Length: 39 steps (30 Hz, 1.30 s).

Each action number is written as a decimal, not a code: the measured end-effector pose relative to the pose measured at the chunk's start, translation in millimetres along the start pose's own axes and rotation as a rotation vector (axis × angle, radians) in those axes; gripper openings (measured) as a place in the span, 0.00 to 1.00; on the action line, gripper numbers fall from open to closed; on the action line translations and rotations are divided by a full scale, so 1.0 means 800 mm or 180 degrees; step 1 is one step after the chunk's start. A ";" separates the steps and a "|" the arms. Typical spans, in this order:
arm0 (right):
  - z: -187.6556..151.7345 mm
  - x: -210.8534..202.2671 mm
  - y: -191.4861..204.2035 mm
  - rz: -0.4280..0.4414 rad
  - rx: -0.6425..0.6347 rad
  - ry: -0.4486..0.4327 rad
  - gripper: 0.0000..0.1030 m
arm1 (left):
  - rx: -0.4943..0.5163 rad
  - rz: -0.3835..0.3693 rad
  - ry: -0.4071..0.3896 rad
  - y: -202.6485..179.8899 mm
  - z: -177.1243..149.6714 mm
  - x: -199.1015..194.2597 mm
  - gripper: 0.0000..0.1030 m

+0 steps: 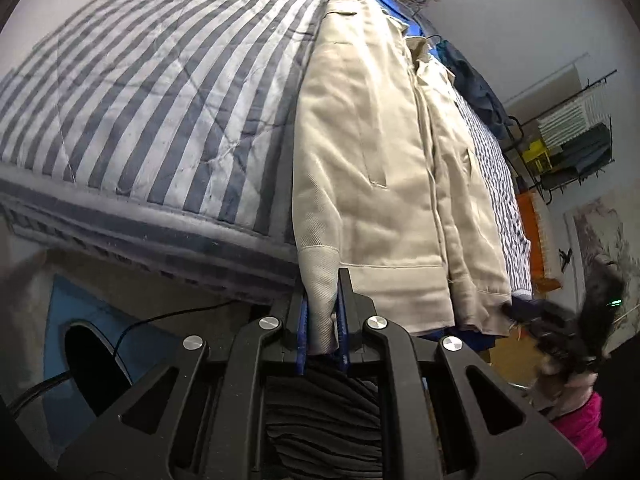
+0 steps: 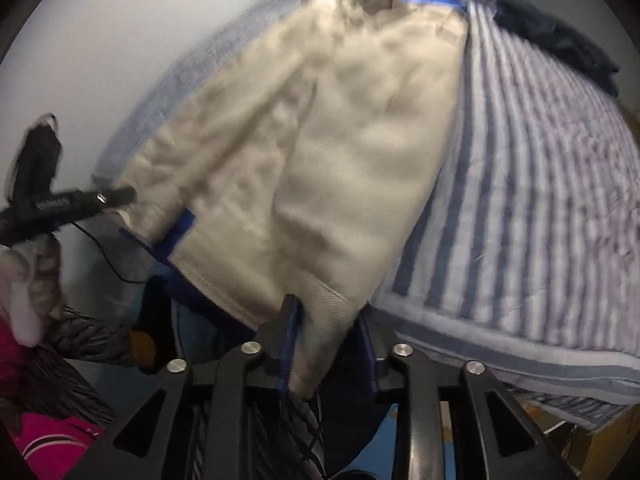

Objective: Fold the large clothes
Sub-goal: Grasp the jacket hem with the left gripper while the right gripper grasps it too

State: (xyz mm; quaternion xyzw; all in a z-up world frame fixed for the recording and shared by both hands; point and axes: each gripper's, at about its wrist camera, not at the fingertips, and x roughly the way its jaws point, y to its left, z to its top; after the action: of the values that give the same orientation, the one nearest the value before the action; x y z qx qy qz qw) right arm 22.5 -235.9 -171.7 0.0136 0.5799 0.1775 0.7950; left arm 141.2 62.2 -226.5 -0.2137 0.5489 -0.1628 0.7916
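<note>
- Left wrist view shows the left gripper (image 1: 322,312) squeezed nearly shut on a cuff of the cream jacket (image 1: 372,160).
- That jacket lies flat on the striped quilt (image 1: 140,100) of the bed, and its bottom end hangs over the near edge of the bed.
- Its long way runs from the near edge up toward the far end of the bed, straight away from both grippers.
- On the other side, the right gripper (image 2: 330,336) has a corner of the jacket's bottom edge between its jaws. The jaws stand a little apart, and the picture is blurry, so I cannot tell if they really pinch the cloth.
- Both hands are at the jacket's near end, one at each side. Neither looks nearer to it than the other.
- My guess is that the next move lifts this near end and carries it up along the jacket toward the collar.
- A dark pile of clothes (image 1: 480,92) sits at the far right side of the bed.
</note>
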 end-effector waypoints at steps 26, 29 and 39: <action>0.070 0.026 0.025 0.0024 -0.0198 -0.0585 0.47 | -0.0102 -0.0227 0.0064 0.005 0.013 -0.014 0.17; 0.053 0.004 -0.022 0.0188 0.0224 -0.0601 0.50 | -0.0035 -0.0130 0.0127 0.003 0.028 -0.008 0.24; 0.031 0.018 -0.098 0.0829 0.0919 -0.0461 0.53 | 0.0137 -0.0150 0.0228 0.010 0.084 -0.028 0.42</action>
State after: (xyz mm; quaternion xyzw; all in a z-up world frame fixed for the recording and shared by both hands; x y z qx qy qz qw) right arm 70.2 -300.3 -194.3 0.2151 0.5339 0.1924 0.7948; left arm 196.8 90.5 -191.8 -0.2034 0.5681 -0.2007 0.7718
